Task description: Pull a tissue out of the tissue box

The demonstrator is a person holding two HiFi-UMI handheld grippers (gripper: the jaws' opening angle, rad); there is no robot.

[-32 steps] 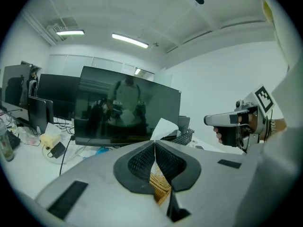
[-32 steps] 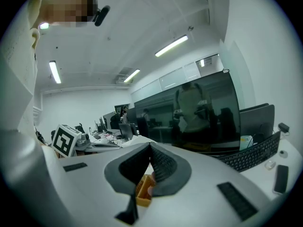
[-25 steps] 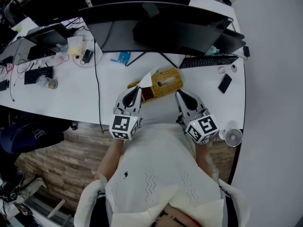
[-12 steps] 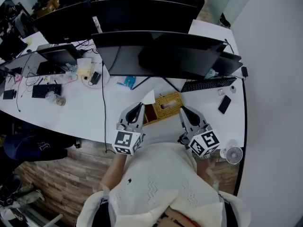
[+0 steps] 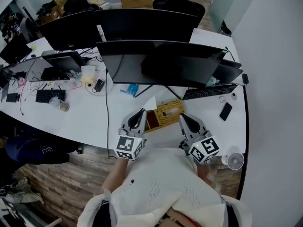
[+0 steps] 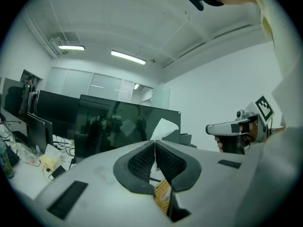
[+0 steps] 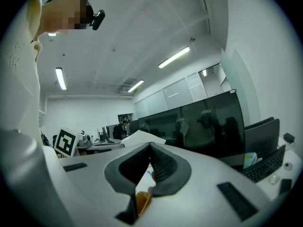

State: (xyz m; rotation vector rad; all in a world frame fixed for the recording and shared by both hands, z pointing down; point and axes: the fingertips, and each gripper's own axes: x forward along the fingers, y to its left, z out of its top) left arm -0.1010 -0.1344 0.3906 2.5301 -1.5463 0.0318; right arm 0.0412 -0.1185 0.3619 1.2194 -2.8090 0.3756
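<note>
Your left gripper (image 5: 140, 112) sits just left of centre in the head view. Its jaws are pressed together on a white tissue (image 5: 150, 102), which sticks up past their tips. In the left gripper view the pads meet in a thin line and the sheet stands just beyond them, in front of the dark monitors (image 5: 161, 63).

The tissue box (image 5: 168, 111), a yellow woven one, lies on the white tabletop (image 5: 118, 112) in the middle of the frame. It is between your two grippers and just right of the tissue. You cannot tell from here whether the sheet is clear of the box's opening.

Your right gripper (image 5: 182, 117) is just right of the box. Its jaws are together, with nothing visible between them.

Toward the right edge of the tabletop lie a keyboard (image 5: 208, 92) and a phone (image 5: 226, 111). A small fan (image 5: 234, 160) stands at the lower right.
</note>
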